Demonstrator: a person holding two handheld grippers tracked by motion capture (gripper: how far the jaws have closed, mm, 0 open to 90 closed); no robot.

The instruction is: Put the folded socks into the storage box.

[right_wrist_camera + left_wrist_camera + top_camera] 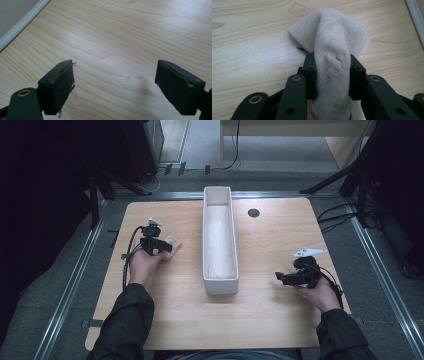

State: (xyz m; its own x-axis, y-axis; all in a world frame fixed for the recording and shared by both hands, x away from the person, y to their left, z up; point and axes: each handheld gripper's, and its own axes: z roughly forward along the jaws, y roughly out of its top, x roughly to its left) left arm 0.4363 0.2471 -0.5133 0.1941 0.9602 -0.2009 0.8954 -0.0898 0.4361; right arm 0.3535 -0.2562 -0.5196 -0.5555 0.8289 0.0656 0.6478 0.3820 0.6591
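Pale wood grain runs across the tabletop [260, 305], and a person leans in from the near edge with a tool in each hand. The left hand-held gripper [161, 245] has its two black jaws pressed in on a bunched piece of off-white knitted cloth [332, 47]. In the left gripper view the fabric is squeezed into a narrow waist between the jaws, then fans out beyond their tips into a loose, folded lump that rests on the wood. More of it spills back under the jaws toward the hand. From above, the cloth [171, 245] shows just ahead of that gripper, poking out toward the long white tray [220, 285].

That tray stands lengthwise between the two grippers, a narrow open box whose inside looks bare and pale. It lies a little beyond the left gripper's tips and well apart from the right one.

The right hand-held gripper [283, 277] sits low over the wood near the person's right hand [317, 292], pointing toward the tray. Its jaws are spread wide with nothing between them; the right gripper view shows bare wood in the gap [115, 82]. Past the tray's far side, a small dark round cap [253, 213] is set into the tabletop.
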